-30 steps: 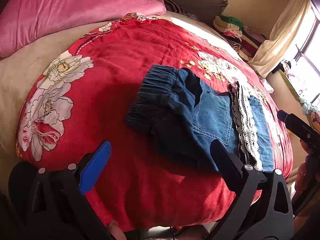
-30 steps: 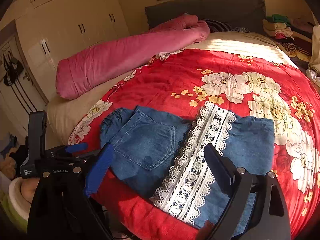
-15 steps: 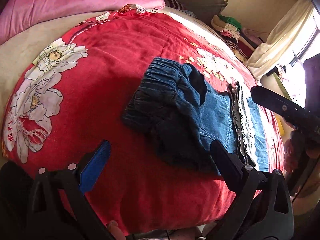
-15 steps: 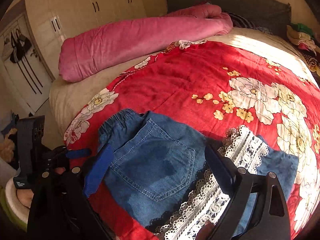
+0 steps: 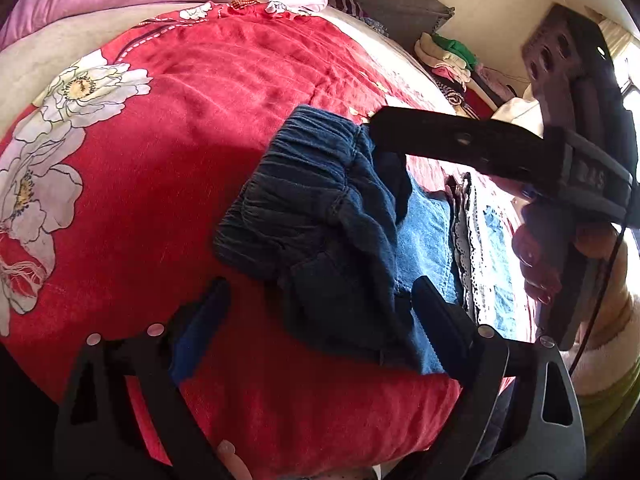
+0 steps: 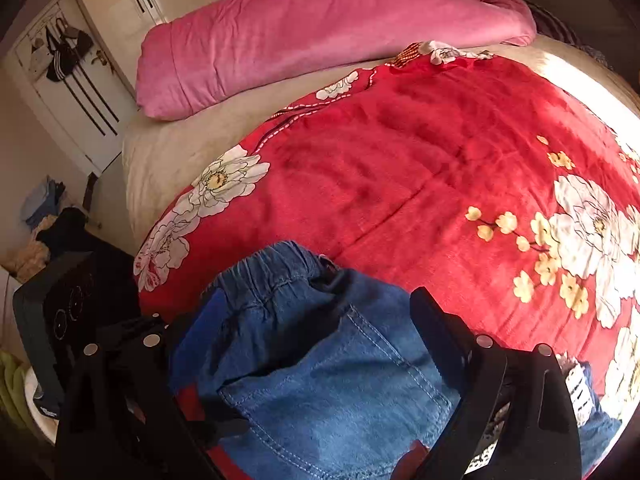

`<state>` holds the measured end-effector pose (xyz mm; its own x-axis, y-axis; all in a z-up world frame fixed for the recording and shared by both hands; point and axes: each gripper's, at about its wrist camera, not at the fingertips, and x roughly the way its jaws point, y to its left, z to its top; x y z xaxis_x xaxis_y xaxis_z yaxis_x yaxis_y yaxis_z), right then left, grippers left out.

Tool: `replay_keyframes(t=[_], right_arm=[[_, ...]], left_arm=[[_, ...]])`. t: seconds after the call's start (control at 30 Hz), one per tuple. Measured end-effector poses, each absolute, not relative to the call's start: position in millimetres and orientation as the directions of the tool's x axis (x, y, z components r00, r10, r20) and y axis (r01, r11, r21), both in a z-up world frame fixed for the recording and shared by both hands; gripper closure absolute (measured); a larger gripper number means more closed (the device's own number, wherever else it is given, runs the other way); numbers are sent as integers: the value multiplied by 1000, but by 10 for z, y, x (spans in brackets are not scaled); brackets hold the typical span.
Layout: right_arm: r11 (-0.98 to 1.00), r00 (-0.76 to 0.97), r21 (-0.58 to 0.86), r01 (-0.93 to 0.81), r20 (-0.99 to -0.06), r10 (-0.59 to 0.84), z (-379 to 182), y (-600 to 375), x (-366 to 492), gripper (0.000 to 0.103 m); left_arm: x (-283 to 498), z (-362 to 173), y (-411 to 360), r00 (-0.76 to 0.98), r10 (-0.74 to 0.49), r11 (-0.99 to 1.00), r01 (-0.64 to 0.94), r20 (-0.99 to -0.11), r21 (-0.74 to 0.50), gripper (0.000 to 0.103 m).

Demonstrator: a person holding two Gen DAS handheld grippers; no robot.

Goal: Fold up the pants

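Observation:
Blue denim pants [image 5: 336, 224] with an elastic waistband and white lace trim [image 5: 476, 264] lie partly folded on a red floral blanket [image 5: 168, 152]. My left gripper [image 5: 320, 316] is open just before the near edge of the pants. My right gripper [image 6: 316, 320] is open and hovers right over the waistband and back pocket [image 6: 336, 408]. In the left wrist view the right gripper's finger [image 5: 460, 140] reaches over the far side of the waistband.
A rolled pink quilt [image 6: 320, 32] lies along the far side of the bed. Folded clothes [image 5: 452, 56] are stacked by the headboard. A wardrobe and door [image 6: 80, 80] stand to the left. The blanket's near edge [image 5: 304, 412] drops off below.
My right gripper has swung left over the pants, from the lace leg end to the waistband. My left gripper has moved closer to the pants. Both stay open.

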<state>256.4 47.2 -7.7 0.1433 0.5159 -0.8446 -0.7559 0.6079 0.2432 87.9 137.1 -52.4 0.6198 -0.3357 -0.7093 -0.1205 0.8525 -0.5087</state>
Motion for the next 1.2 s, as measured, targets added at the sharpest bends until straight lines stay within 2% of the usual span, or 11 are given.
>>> replay_keyframes(t=[0.2,0.23,0.3,0.37,0.47,0.67,0.93,1.2], right_arm=[[599,-1,350,-720,-864,503,-397,664,2812,13],[595,-32,382,-707,-858,512,-454,670,2834,17],[583,-77,435,-687,-841,536,-538,668,2846,46],[579,-65,432,-691,-835,546,-543,648,2817,52],[574,-50,455,-680,-811,583,-464,547,2798,60],[542,-7,501,-674,-739,674,-168,229,2741,62],[518,57,543,-661,-652,756,168,-390,2647,62],[524,129,541,-658,-604,787,356,-998,2525,62]], left_arm=[[947,-578,1412,619,-340,847,-125,-708,-516,23],[957,-590,1423,619,-342,843,-130,-707,-522,23],[973,-599,1433,620,-344,838,-137,-705,-529,24],[1003,-620,1448,620,-341,834,-148,-706,-532,26],[1036,-622,1476,628,-333,831,-157,-704,-533,39],[1037,-491,1410,636,-345,835,-128,-690,-535,62],[1013,-121,1090,666,-345,870,-37,-661,-491,64],[1100,103,635,657,-364,894,48,-660,-446,64]])
